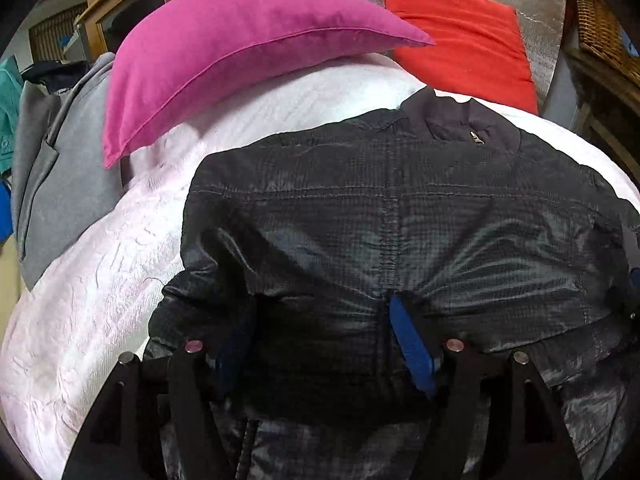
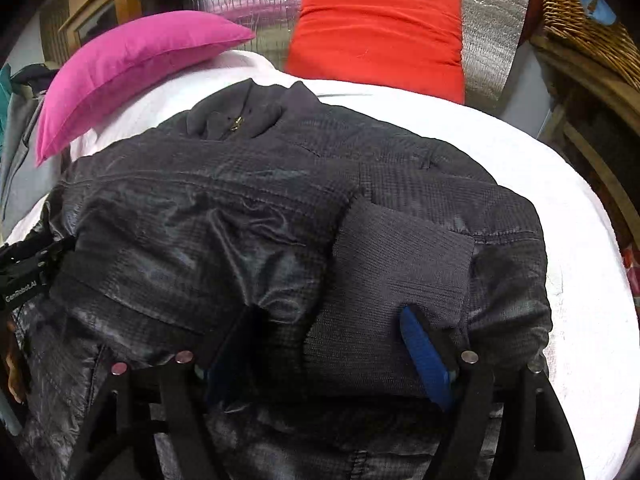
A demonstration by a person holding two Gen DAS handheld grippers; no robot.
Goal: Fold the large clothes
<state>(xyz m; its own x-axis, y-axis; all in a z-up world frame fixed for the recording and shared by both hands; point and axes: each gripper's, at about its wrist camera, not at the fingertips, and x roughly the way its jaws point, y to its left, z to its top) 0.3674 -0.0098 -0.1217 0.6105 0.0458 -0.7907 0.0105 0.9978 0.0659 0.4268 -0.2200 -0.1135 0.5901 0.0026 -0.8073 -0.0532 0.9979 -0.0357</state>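
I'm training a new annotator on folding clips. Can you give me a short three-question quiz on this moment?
1. True or false: the black jacket lies on a white bedspread.
2. Which cushion is nearer the jacket's collar in the right wrist view? A) pink cushion B) red cushion
3. Fill in: the right tongs straddle the jacket's ribbed ____.

Key: 1 true; 2 A; 3 cuff.

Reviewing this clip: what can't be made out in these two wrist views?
- Black jacket hem: cut off by the bottom edge and the grippers, both views.
- Left gripper left finger: dark against the jacket, left wrist view.
- Grey garment: cut off by the left edge.
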